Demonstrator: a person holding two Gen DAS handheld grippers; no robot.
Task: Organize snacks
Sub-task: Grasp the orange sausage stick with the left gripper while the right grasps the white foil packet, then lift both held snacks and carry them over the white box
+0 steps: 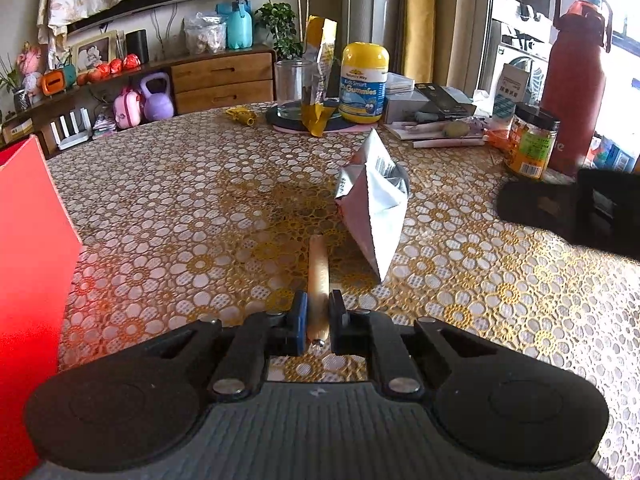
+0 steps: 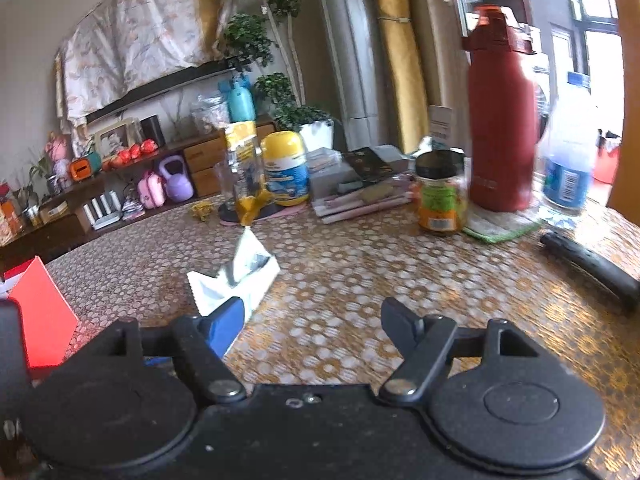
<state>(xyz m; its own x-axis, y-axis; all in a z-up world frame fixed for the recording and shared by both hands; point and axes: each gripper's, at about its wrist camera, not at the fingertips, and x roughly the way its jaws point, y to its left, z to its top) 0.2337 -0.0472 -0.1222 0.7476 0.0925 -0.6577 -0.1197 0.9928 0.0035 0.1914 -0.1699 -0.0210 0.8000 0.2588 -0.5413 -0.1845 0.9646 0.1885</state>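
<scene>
Left wrist view shows my left gripper (image 1: pixel 318 317) closed narrow around one sausage stick (image 1: pixel 318 276), held low over the lace tablecloth (image 1: pixel 168 208) with the red box (image 1: pixel 28 264) just to its left. My right gripper (image 2: pixel 312 320) stands wide and empty near the one silver snack packet (image 2: pixel 240 276) lying on the cloth. I judge the sorting barely begun: one stick in hand, one packet left, nothing visibly boxed.

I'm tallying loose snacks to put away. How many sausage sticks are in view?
1: a sausage stick between the left hand-held gripper's fingers, over the table. Others may be hidden.
</scene>
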